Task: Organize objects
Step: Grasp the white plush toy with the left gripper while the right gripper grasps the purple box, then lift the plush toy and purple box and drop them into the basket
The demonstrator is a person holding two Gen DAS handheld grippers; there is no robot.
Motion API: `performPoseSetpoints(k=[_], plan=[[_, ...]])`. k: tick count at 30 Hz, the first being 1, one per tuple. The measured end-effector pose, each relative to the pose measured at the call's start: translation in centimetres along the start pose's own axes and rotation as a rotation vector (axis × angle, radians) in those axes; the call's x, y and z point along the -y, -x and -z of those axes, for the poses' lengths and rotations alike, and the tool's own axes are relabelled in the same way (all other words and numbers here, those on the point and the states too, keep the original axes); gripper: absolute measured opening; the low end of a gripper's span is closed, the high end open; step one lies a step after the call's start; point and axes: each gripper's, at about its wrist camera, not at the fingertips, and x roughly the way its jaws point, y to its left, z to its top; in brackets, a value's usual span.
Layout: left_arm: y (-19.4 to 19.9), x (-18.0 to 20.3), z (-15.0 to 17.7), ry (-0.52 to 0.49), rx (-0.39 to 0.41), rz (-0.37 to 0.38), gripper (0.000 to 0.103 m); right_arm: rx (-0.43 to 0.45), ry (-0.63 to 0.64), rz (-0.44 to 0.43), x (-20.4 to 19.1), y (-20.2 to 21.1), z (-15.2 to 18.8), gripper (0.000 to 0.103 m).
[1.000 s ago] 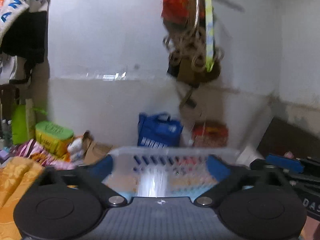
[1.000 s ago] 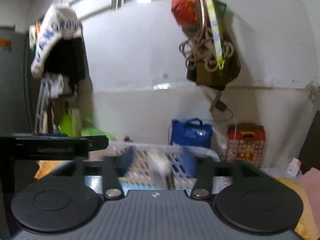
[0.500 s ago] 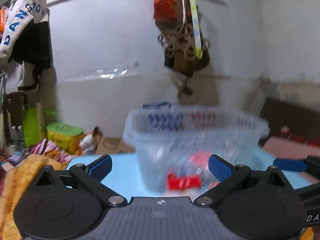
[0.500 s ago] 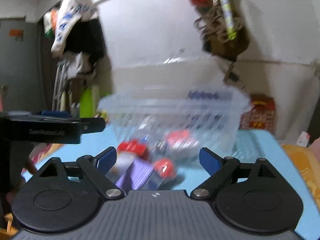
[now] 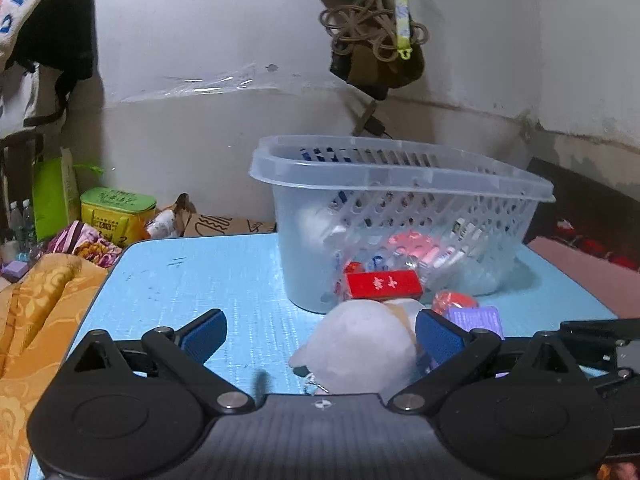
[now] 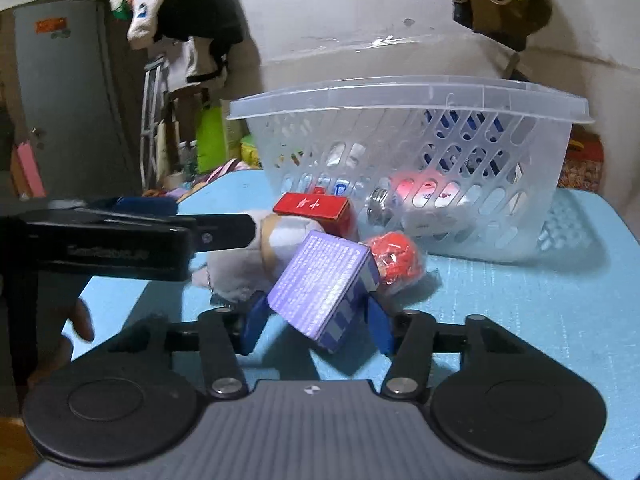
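A clear plastic basket [image 5: 400, 176] [image 6: 408, 96] stands on the blue table [image 5: 208, 280] with several small items inside. In front of it lie a white plush toy [image 5: 360, 348] [image 6: 240, 264], a red box [image 5: 382, 284] [image 6: 316, 206], a red wrapped ball [image 6: 396, 260] and a purple box [image 6: 320, 286] [image 5: 476, 320]. My left gripper [image 5: 320, 336] is open, with the plush toy between its fingers on the right side. My right gripper [image 6: 316, 324] has its blue fingers against both sides of the tilted purple box.
Orange cloth [image 5: 36, 320] lies off the table's left edge. A green tin [image 5: 116, 212], bags and cardboard sit on the floor behind. Clothes [image 6: 180, 8] hang on the left wall and a rope bundle [image 5: 372, 28] hangs above the basket.
Both grippers have tilted down and come low over the table. The right gripper's fingers have closed in around the purple box. The left gripper has come up to the plush toy.
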Motion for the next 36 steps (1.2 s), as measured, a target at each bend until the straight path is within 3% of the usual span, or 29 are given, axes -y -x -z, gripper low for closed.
performPoseSetpoints(k=[7, 12, 15, 20, 36], plan=[[-1.0, 1.7, 0.1, -0.042, -0.02, -0.017, 0.102, 0.03, 0.006, 0.002, 2.2, 3.0, 0.2, 0.05], [-2.4, 3.5, 0.5, -0.102, -0.077, -0.027, 0.101, 0.065, -0.019, 0.007, 3.9, 4.2, 0.0, 0.049], [-2.9, 4.5, 0.9, -0.155, -0.106, -0.036, 0.079, 0.08, -0.02, 0.003, 4.3, 4.7, 0.1, 0.048], [-1.6, 5.0, 1.0, -0.171, -0.078, -0.068, 0.074, 0.105, -0.013, 0.009, 4.9, 5.5, 0.3, 0.048], [2.5, 6.9, -0.9, -0.183, 0.049, 0.004, 0.074, 0.156, -0.012, 0.056, 5.8, 6.2, -0.5, 0.047]])
